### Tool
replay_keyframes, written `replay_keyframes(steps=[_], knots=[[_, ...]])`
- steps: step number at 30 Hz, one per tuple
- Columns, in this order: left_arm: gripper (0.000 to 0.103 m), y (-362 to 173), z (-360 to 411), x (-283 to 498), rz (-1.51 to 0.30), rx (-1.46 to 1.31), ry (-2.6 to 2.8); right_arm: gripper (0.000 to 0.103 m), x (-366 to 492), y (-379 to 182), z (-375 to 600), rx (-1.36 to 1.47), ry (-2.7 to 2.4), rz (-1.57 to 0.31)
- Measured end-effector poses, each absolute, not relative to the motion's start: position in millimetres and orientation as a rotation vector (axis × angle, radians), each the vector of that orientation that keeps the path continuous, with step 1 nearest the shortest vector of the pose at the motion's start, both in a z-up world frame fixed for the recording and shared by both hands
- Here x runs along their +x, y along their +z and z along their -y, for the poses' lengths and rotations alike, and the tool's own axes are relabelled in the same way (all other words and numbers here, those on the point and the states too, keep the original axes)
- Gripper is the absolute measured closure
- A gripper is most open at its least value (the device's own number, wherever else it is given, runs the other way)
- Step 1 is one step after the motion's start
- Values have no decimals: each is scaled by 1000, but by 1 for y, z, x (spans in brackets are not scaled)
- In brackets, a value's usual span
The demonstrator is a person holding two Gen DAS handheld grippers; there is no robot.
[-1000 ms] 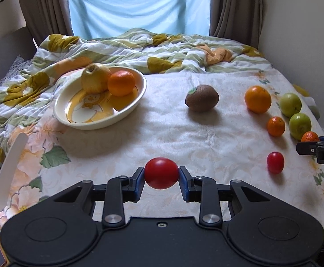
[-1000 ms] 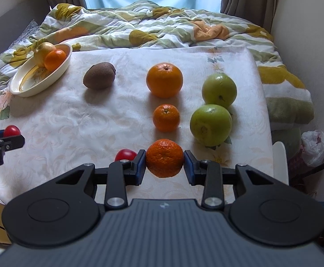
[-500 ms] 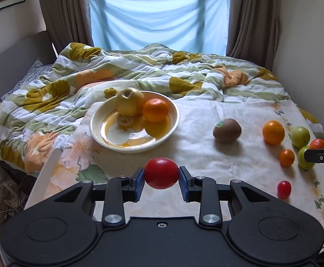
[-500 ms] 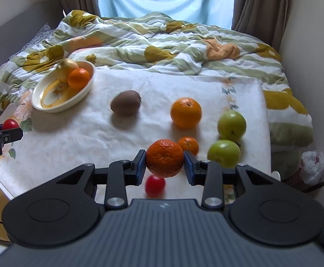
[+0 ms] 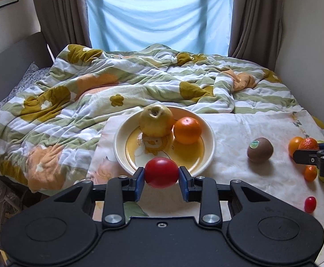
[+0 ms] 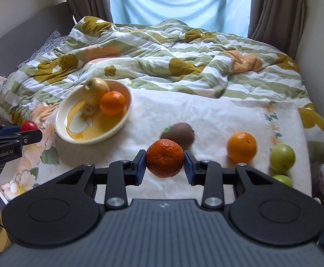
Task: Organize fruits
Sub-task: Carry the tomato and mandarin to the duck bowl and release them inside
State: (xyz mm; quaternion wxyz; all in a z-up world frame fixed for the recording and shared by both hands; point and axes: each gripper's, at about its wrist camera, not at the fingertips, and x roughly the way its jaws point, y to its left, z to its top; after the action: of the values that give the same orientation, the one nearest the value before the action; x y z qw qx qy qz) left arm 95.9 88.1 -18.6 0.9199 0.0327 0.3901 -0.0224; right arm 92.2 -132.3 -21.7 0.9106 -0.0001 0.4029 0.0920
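Two fruits are carried toward the cream round bowl [image 5: 208, 133]: left gripper [image 5: 161, 179] fingers clamp the small red tomato [image 5: 161, 173] at its near rim, right gripper [image 6: 164, 168] fingers clamp the rough orange mandarin [image 6: 164, 161], right of it. Next, lower each inside and release.

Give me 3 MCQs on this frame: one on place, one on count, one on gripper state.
1. Where is the kiwi?
A. in the bowl
B. on the cloth, right of the bowl
C. in the right gripper

2. How many fruits lie in the bowl?
A. two
B. three
C. none

3. What is the left gripper doing?
A. open, empty
B. shut on a kiwi
C. shut on the tomato

Key: 1 B, the kiwi sits alone on the cloth; 2 A, only the apple and an orange are inside; 3 C, both pads press the tomato's sides.
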Motion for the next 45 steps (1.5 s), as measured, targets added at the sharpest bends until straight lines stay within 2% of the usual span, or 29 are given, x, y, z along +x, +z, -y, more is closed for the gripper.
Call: replay_keyframes(steps=[9, 21, 33, 35, 36, 37, 39, 45], knots=[[67, -31, -118, 146, -814, 107, -108, 52, 130, -22, 79, 3, 178, -828], [67, -72, -141, 221, -879, 188, -193, 52, 176, -50, 32, 38, 122, -878], [66, -100, -148, 249, -931, 256, -268, 52, 195, -73, 10, 75, 68, -921], [58, -100, -149, 251, -932, 240, -285, 52, 196, -74, 9, 78, 59, -922], [43, -99, -150, 250, -929, 228, -306, 52, 196, -73, 9, 79, 56, -921], [21, -96, -150, 249, -922, 215, -331, 52, 196, -73, 8, 80, 52, -920], [0, -91, -146, 244, -892, 238, -316, 52, 196, -70, 8, 83, 43, -914], [0, -86, -143, 229, -885, 258, -348, 52, 192, -58, 17, 101, 11, -889]])
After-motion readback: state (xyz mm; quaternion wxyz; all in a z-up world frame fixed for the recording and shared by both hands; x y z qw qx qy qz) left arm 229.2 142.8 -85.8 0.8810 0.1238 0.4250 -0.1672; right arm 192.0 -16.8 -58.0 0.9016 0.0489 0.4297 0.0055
